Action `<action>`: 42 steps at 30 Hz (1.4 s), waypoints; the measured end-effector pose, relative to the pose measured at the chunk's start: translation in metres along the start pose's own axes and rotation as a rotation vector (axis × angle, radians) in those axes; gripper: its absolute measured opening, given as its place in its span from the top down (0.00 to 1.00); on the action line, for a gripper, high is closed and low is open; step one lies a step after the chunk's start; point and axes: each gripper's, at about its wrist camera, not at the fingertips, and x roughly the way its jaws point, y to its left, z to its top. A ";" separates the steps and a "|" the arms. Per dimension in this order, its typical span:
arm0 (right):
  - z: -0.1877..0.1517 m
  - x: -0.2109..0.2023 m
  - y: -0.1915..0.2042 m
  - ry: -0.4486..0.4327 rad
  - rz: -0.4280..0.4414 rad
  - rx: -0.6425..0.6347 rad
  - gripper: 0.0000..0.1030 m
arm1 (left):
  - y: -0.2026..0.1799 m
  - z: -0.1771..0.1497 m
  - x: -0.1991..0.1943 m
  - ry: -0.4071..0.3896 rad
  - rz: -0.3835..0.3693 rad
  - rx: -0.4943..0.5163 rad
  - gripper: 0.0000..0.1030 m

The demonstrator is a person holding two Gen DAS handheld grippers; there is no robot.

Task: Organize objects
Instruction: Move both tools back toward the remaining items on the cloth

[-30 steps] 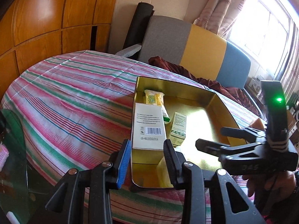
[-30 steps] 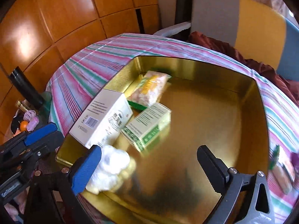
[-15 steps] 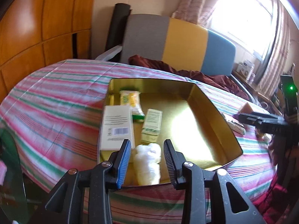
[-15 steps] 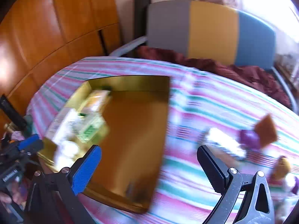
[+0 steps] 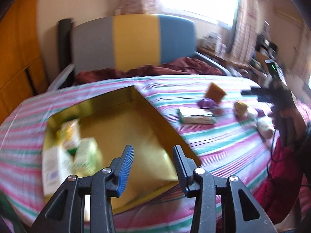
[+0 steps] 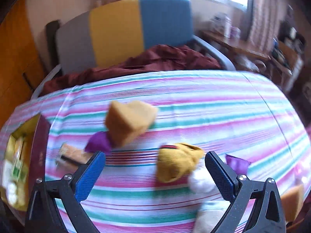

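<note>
A gold tin tray [image 5: 140, 136] lies on the striped tablecloth and holds a white box [image 5: 54, 167], a green-and-white box [image 5: 87, 155] and a yellow packet [image 5: 70, 134]. My left gripper [image 5: 153, 163] hovers over the tray's near right part, its jaws opening with nothing between them. Right of the tray, loose on the cloth, are a flat box [image 5: 196, 116], an orange sponge block [image 6: 130, 122], a yellow sock bundle [image 6: 178, 161] and a white bundle [image 6: 202, 180]. My right gripper [image 6: 155, 174] stands wide open over them. The yellow bundle shows between its fingers, untouched.
A chair [image 5: 136, 40] with a grey, yellow and blue back stands behind the table, a dark red cloth [image 5: 155, 69] on its seat. Purple items [image 6: 99, 141] lie beside the sponge. A hand [image 5: 287, 114] holds the right gripper at the table's right edge.
Both views have swung right, from the tray's contents toward the loose items on the cloth. The left jaws have widened. The right gripper has stayed wide open.
</note>
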 end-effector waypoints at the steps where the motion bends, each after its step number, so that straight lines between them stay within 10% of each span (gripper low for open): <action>1: 0.002 -0.001 -0.010 0.000 0.026 0.055 0.00 | -0.009 0.006 0.004 0.009 -0.019 0.035 0.57; 7: 0.003 -0.002 -0.020 0.009 0.090 0.110 0.00 | -0.068 0.037 0.042 0.069 -0.122 0.316 0.33; 24: 0.002 -0.014 -0.081 -0.062 0.201 0.454 0.00 | -0.125 0.067 0.176 0.340 -0.129 0.747 0.20; 36: -0.003 -0.018 -0.108 -0.108 0.217 0.590 0.00 | -0.125 0.086 0.222 0.435 -0.225 0.702 0.20; 42: -0.008 -0.021 -0.124 -0.137 0.216 0.669 0.00 | -0.124 0.083 0.216 0.453 -0.271 0.620 0.42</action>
